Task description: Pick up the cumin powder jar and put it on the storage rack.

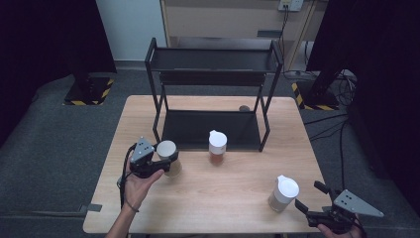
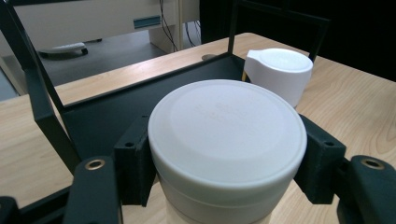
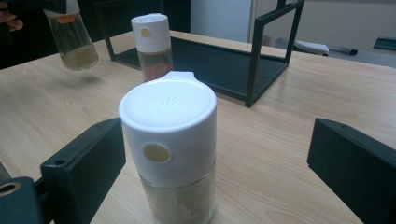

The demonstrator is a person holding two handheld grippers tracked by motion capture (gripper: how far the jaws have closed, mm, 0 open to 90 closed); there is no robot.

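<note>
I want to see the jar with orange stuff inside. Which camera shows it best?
The right gripper view: the middle jar stands clear, reddish contents visible. The high view shows it small; the left gripper view shows just its white cap.

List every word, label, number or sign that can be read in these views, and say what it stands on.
None can be read.
Faint embossed marks on the white cap of the near jar: a pattern, no letters.
Faint raised marks on the flat lid held in the left claw: too blurred to read.
Yellow and black hazard stripes on the floor stand base: a sign without words.
</note>
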